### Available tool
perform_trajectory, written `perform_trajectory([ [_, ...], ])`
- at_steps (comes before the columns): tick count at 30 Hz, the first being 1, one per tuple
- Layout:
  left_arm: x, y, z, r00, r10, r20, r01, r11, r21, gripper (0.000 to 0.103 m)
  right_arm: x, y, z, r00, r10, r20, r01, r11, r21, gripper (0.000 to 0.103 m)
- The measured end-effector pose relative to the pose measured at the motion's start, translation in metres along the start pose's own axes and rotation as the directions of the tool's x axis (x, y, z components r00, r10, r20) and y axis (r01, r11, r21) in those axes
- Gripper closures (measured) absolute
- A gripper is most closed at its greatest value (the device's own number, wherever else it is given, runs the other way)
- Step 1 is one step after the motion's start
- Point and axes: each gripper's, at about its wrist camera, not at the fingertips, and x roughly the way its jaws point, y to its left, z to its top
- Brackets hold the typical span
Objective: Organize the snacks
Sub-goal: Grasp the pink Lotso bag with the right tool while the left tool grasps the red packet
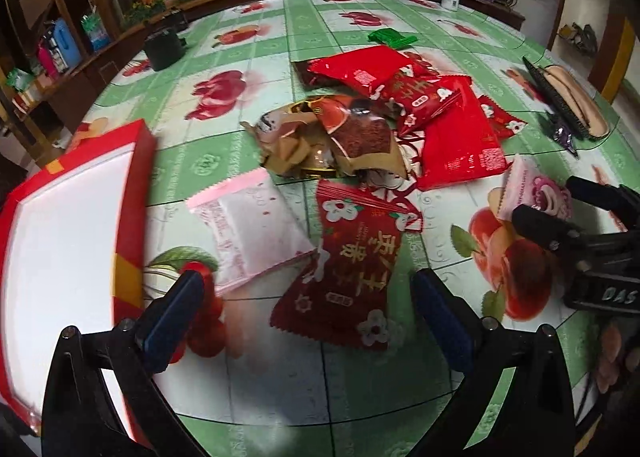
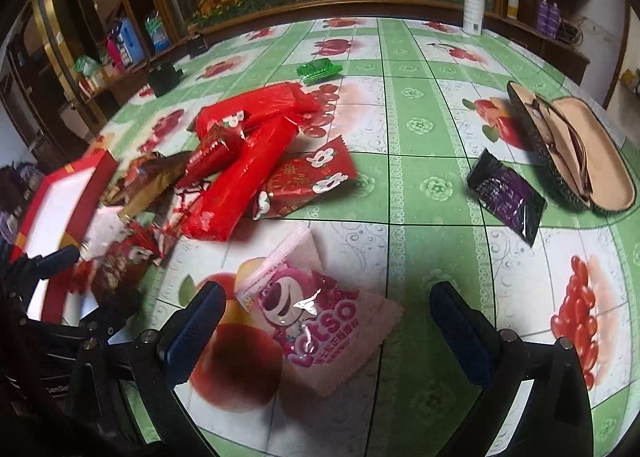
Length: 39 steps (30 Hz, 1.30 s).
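Green-checked oilcloth printed with fruit (image 2: 404,161) covers the table where the snacks lie scattered. Nearest the right gripper (image 2: 326,331), whose jaws stand wide apart with nothing between them, a pink Lotso strawberry-bear packet (image 2: 316,317) lies flat, its long axis running diagonally from the near right toward the far left; it sits in the gap as if lined up for a pick. The left gripper (image 1: 306,315) is likewise spread and empty, straddling the near end of a dark red packet with white flowers (image 1: 352,253), whose long axis points away from the camera and slightly right. Touching its left edge is a pale pink packet (image 1: 252,223), angled toward the red gift box with a white inside (image 1: 72,217), probably the place the snacks are meant to go. Further off, brown wrappers (image 1: 340,137) and bright red packets (image 1: 460,137) overlap in a loose heap. Apart to the right lie a purple-black sachet (image 2: 506,197) and what looks like a spiky durian-shaped thing (image 2: 572,149), though the edge distortion makes that uncertain. A small green packet (image 2: 320,69) and a white bottle (image 2: 474,3) stand farthest back.
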Motion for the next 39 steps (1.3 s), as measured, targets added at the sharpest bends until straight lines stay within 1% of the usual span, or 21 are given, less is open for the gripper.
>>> perform_trajectory([
  [4, 0.001, 0.002, 0.000, 0.999, -0.031, 0.009, 0.031, 0.999, -0.005, 0.000, 0.001, 0.001, -0.002, 0.999, -0.028, 0.015, 0.029, 0.999, -0.018, 0.004],
  [6, 0.002, 0.004, -0.001, 0.998, -0.059, 0.010, 0.059, 0.998, -0.011, 0.003, 0.001, 0.002, -0.002, 0.998, -0.058, 0.014, 0.058, 0.998, -0.030, 0.009],
  [7, 0.001, 0.004, -0.001, 0.997, -0.073, 0.014, 0.073, 0.997, -0.014, 0.006, 0.000, 0.003, -0.002, 0.998, -0.059, 0.017, 0.059, 0.998, -0.037, 0.014],
  [8, 0.000, 0.004, 0.000, 0.997, -0.072, 0.017, 0.072, 0.997, -0.011, 0.009, -0.001, 0.003, -0.002, 0.998, -0.052, 0.018, 0.053, 0.998, -0.040, 0.019],
  [9, 0.000, 0.004, 0.000, 0.997, -0.078, 0.020, 0.079, 0.997, -0.007, 0.010, -0.002, 0.004, -0.003, 0.998, -0.051, 0.022, 0.052, 0.998, -0.044, 0.023],
  [10, -0.001, 0.003, 0.000, 0.996, -0.082, 0.023, 0.082, 0.997, -0.003, 0.015, -0.004, 0.003, -0.003, 0.998, -0.052, 0.025, 0.053, 0.998, -0.042, 0.030],
  [11, -0.003, 0.003, 0.000, 0.996, -0.087, 0.032, 0.087, 0.996, 0.002, 0.024, -0.004, 0.004, -0.003, 0.998, -0.052, 0.025, 0.053, 0.998, -0.040, 0.034],
  [12, -0.005, 0.003, 0.000, 0.995, -0.094, 0.040, 0.094, 0.996, 0.005, 0.029, -0.005, 0.004, -0.003, 0.998, -0.052, 0.026, 0.053, 0.998, -0.039, 0.036],
  [13, -0.006, 0.003, 0.000, 0.994, -0.100, 0.046, 0.099, 0.995, 0.010, 0.037, -0.006, 0.004, -0.003, 0.998, -0.050, 0.028, 0.051, 0.998, -0.037, 0.042],
  [14, -0.007, 0.003, -0.001, 0.994, -0.103, 0.048, 0.102, 0.995, 0.017, 0.042, -0.007, 0.005, -0.004, 0.998, -0.046, 0.030, 0.047, 0.998, -0.036, 0.050],
  [15, -0.008, 0.002, -0.002, 0.993, -0.107, 0.050, 0.106, 0.994, 0.026, 0.043, -0.008, 0.005, -0.004, 0.999, -0.045, 0.031, 0.046, 0.998, -0.033, 0.054],
  [16, -0.009, 0.001, -0.002, 0.992, -0.113, 0.053, 0.112, 0.993, 0.034, 0.047, -0.009, 0.004, -0.004, 0.999, -0.042, 0.030, 0.043, 0.999, -0.027, 0.056],
  [20, -0.012, -0.002, -0.006, 0.987, -0.148, 0.061, 0.145, 0.988, 0.058, 0.059, -0.011, 0.002, -0.005, 0.999, -0.024, 0.028, 0.024, 1.000, -0.007, 0.058],
  [25, -0.019, -0.006, -0.016, 0.981, -0.182, 0.069, 0.176, 0.981, 0.086, 0.062, -0.017, -0.004, -0.012, 0.998, 0.049, 0.029, -0.050, 0.998, 0.036, 0.058],
  [28, -0.024, -0.006, -0.021, 0.976, -0.209, 0.065, 0.204, 0.976, 0.077, 0.064, -0.023, -0.007, -0.017, 0.992, 0.123, 0.024, -0.124, 0.990, 0.071, 0.059],
  [30, -0.028, -0.003, -0.026, 0.970, -0.233, 0.065, 0.229, 0.972, 0.056, 0.065, -0.025, -0.010, -0.021, 0.977, 0.211, 0.020, -0.212, 0.971, 0.113, 0.059],
  [31, -0.030, -0.002, -0.029, 0.969, -0.239, 0.067, 0.236, 0.971, 0.048, 0.065, -0.026, -0.011, -0.023, 0.970, 0.242, 0.018, -0.242, 0.962, 0.128, 0.059],
  [35, -0.039, 0.007, -0.041, 0.965, -0.252, 0.074, 0.252, 0.968, 0.012, 0.065, -0.028, -0.007, -0.029, 0.947, 0.321, 0.017, -0.320, 0.933, 0.163, 0.059],
  [37, -0.048, 0.012, -0.046, 0.964, -0.252, 0.091, 0.253, 0.967, 0.000, 0.065, -0.028, 0.000, -0.030, 0.928, 0.371, 0.012, -0.368, 0.914, 0.173, 0.059],
  [38, -0.054, 0.017, -0.048, 0.963, -0.250, 0.104, 0.252, 0.968, -0.007, 0.072, -0.028, 0.003, -0.030, 0.924, 0.383, 0.010, -0.379, 0.909, 0.173, 0.059],
  [39, -0.058, 0.020, -0.049, 0.961, -0.252, 0.110, 0.255, 0.967, -0.011, 0.076, -0.028, 0.007, -0.030, 0.920, 0.392, 0.009, -0.388, 0.906, 0.169, 0.059],
])
